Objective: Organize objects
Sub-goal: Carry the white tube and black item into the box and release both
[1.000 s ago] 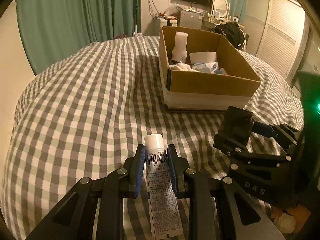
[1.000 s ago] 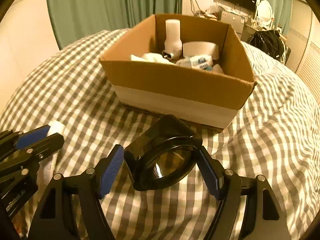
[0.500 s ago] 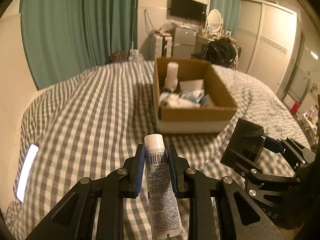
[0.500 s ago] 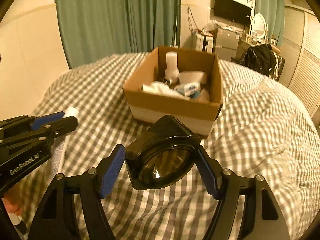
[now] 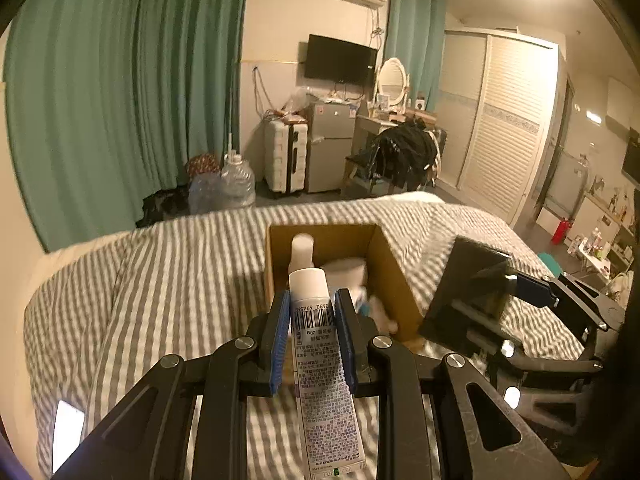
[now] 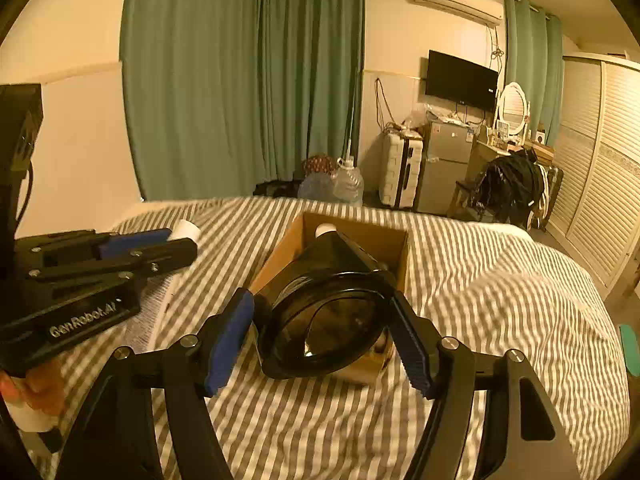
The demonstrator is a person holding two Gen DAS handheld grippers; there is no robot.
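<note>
My left gripper is shut on a white tube with a barcode label and a white cap, held up in the air. My right gripper is shut on a black glossy container with a round opening facing the camera. An open cardboard box sits on the checked bed ahead of both, holding a white bottle, a white roll and other small items. The box also shows in the right wrist view, mostly hidden behind the black container. The right gripper appears at the right of the left wrist view.
The grey-checked bed cover spreads under everything. A lit phone lies on the bed at the left. Beyond the bed are green curtains, water jugs, a suitcase, a small fridge and louvred wardrobe doors.
Both grippers have risen and pulled back from the box with their objects still held. The box now looks smaller and farther, and the room beyond the bed has come into view.
</note>
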